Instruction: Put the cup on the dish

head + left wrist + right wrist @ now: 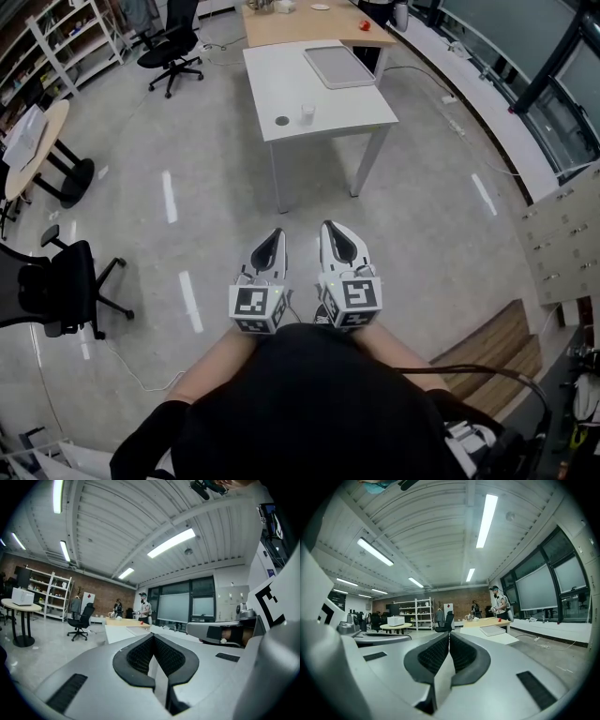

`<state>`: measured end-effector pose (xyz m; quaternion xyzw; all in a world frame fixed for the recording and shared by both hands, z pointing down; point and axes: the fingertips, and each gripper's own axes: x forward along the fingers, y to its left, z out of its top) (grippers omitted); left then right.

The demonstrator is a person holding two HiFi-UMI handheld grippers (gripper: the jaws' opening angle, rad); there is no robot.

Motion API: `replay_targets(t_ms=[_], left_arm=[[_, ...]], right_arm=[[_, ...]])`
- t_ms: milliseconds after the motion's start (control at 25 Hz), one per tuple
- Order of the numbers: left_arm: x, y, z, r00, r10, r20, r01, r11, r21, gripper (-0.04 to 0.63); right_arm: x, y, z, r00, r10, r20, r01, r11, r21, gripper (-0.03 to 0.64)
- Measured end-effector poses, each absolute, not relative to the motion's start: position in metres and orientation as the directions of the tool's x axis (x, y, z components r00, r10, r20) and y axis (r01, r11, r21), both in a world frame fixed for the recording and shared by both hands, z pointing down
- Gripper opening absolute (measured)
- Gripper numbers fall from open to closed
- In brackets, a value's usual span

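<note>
A small clear cup (307, 114) stands near the front edge of a white table (328, 98), far ahead of me. Just left of it lies a small dark round dish (282, 121); the two are apart. My left gripper (274, 234) and right gripper (331, 229) are held side by side close to my body, over the floor and well short of the table. Both are shut, with nothing between their pads (140, 656) (433, 654). In the right gripper view the white table (487, 634) shows in the distance.
A grey tray (338, 67) lies on the white table's far part, and a wooden table (309, 21) adjoins it behind. Office chairs (173, 47) (56, 286) and a round table (37, 141) stand at the left. Wooden steps (497, 342) are at the right. Two people (140, 607) stand far off.
</note>
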<state>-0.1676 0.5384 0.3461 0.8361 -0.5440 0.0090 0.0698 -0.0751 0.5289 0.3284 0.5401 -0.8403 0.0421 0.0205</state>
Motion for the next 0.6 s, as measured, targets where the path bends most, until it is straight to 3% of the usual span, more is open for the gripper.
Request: replay_targets(t_ms=[600], left_arm=[[-0.07,0.461,0.348,0.386,-0.918,0.094,-0.922,-0.379,0.084,0.006]], right_arm=[[0.008,0.454,0.335,-0.477,-0.876,0.079,-0.879,0.473,-0.063,0.014]])
